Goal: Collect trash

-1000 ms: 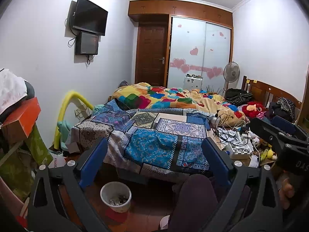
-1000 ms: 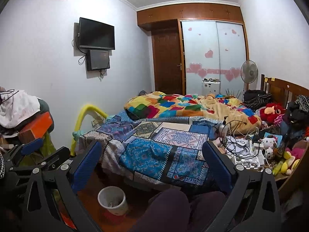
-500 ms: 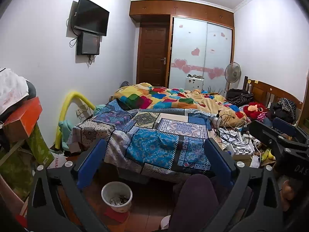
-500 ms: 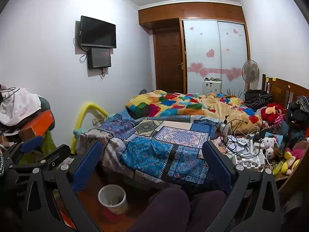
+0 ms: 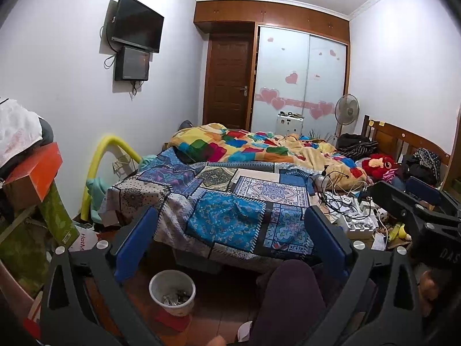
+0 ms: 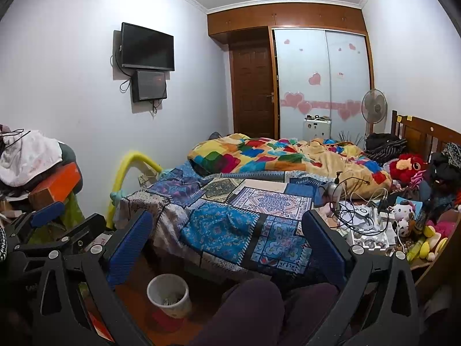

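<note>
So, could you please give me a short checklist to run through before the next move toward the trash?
1. Left gripper open and holding nothing: ok.
2. Right gripper open and holding nothing: ok.
3. White waste bin upright on the floor with room left inside: ok.
4. Trash target picked out: cannot tell; clutter beside the bed is too mixed.
5. Knee in the low path: not ok.

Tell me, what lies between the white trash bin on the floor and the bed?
Only bare reddish floor lies between the white trash bin and the bed, whose patchwork cover hangs over that edge. Both wrist views show this.
</note>
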